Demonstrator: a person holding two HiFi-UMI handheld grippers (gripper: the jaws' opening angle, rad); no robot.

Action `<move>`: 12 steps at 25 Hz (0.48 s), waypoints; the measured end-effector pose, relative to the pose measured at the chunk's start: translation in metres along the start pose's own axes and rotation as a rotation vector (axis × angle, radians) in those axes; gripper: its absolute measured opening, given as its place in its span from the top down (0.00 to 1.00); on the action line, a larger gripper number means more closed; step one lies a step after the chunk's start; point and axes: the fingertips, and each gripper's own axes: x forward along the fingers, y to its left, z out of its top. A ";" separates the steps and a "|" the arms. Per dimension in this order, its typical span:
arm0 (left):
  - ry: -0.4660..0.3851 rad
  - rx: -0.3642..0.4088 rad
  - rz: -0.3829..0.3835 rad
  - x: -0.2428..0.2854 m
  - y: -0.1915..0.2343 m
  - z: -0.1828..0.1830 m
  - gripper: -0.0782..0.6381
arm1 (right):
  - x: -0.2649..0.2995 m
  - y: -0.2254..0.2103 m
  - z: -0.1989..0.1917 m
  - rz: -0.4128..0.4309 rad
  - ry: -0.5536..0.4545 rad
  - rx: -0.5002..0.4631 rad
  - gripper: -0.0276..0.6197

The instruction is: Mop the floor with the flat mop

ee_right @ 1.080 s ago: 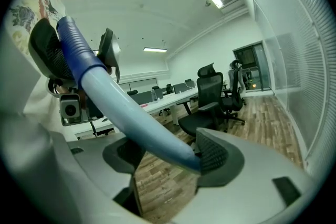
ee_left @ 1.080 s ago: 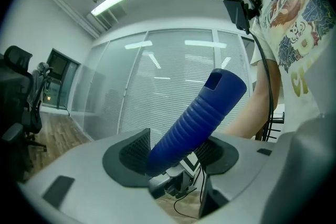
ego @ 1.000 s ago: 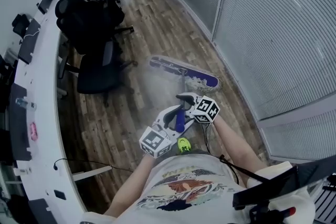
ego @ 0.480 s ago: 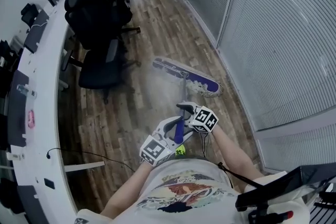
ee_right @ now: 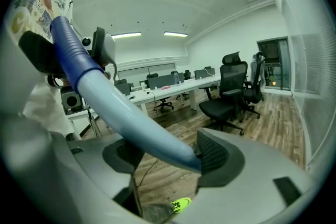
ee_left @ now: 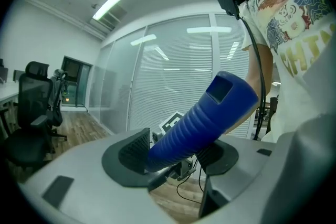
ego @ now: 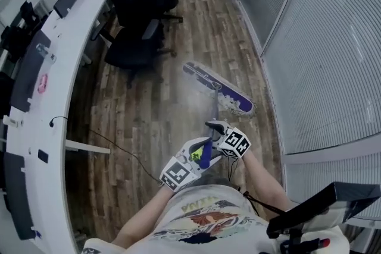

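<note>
The flat mop's purple head (ego: 218, 89) lies slanted on the wooden floor ahead of me, close to the glass wall. Its pole rises back to a ribbed blue grip (ego: 205, 155). My left gripper (ego: 199, 149) is shut on that blue grip (ee_left: 202, 120), low and near my body. Just above it, my right gripper (ego: 215, 129) is shut on the pale blue part of the mop handle (ee_right: 131, 118). In the right gripper view the blue grip (ee_right: 68, 52) runs up towards the left gripper.
A long white curved desk (ego: 41, 110) runs down the left with black office chairs (ego: 138, 33) beside it. Blind-covered glass walls (ego: 333, 50) close the right side. A black cable (ego: 113, 146) trails over the floor. A yellow-green shoe (ee_right: 180, 204) stands below the grippers.
The head view has swung forward along the floor, so the chairs sit higher and more central. The mop head has slid slightly farther ahead; both grippers keep their hold.
</note>
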 end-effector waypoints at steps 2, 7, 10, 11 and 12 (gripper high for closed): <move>-0.007 -0.012 0.032 -0.022 -0.036 -0.012 0.56 | -0.005 0.043 -0.015 0.023 0.024 -0.017 0.54; -0.036 -0.062 0.111 -0.067 -0.116 -0.025 0.56 | -0.023 0.137 -0.038 0.081 0.060 -0.041 0.54; -0.075 -0.088 0.130 -0.087 -0.156 -0.017 0.56 | -0.039 0.182 -0.038 0.097 0.025 -0.014 0.54; -0.081 -0.092 0.132 -0.093 -0.169 -0.015 0.56 | -0.044 0.197 -0.038 0.101 0.015 -0.007 0.54; -0.081 -0.094 0.132 -0.100 -0.182 -0.014 0.56 | -0.049 0.211 -0.039 0.105 0.008 -0.002 0.54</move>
